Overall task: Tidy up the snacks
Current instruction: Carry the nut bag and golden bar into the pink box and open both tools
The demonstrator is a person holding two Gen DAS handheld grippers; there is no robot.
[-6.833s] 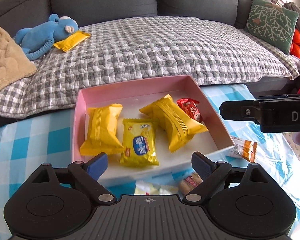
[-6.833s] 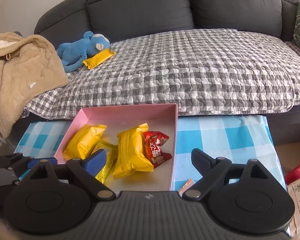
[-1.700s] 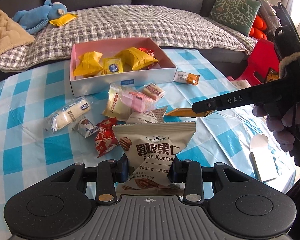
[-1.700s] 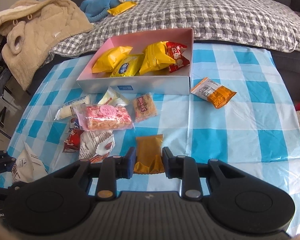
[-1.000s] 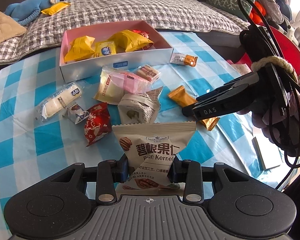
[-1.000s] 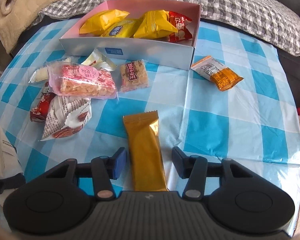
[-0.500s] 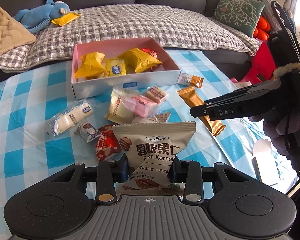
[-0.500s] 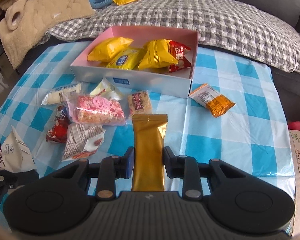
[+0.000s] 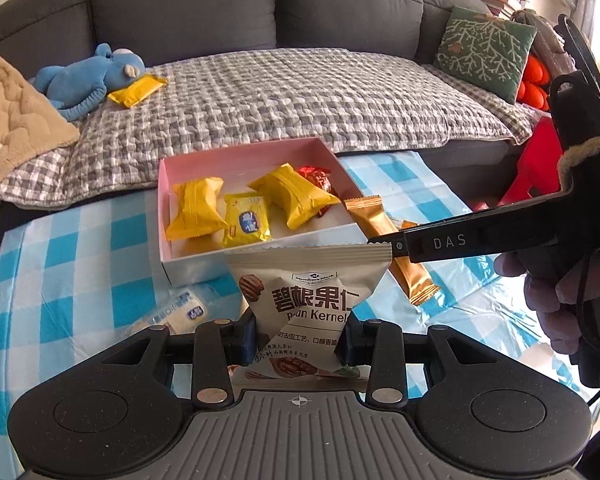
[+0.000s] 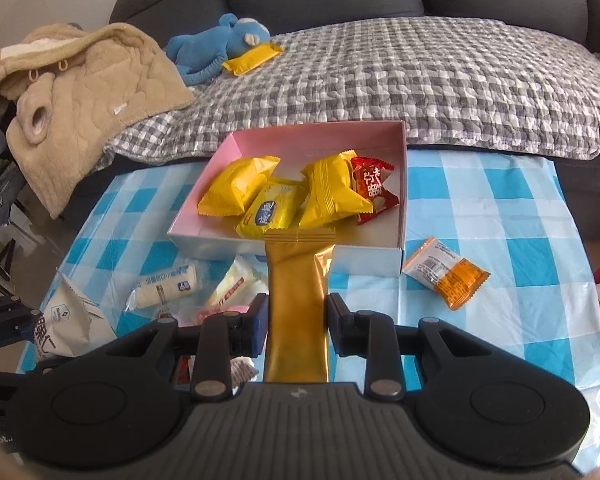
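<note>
Left gripper (image 9: 296,342): clamped on a white pecan-kernel packet (image 9: 306,294), held upright above the blue-and-white checked tablecloth (image 9: 68,280).
Right gripper (image 10: 296,322): pressed tight on a long gold snack bar (image 10: 298,304), its far end reaching over the box's near wall; a gloved hand (image 9: 556,300) grips the tool.
Box (image 10: 372,258): pink inside, white outside, at the table's far edge by the sofa; it holds two plain yellow packets, a yellow packet with a blue label (image 10: 270,210) and a red packet (image 10: 374,190).
Loose snacks: an orange-and-white sachet (image 10: 446,272) lies just right of the box; a white roll packet (image 10: 166,286) and a pale wrapper lie in front of it.
Sofa: grey checked quilt (image 10: 420,76), a blue plush toy (image 10: 220,46) touching a yellow packet (image 10: 252,58), and a tan fleece garment (image 10: 80,92).
</note>
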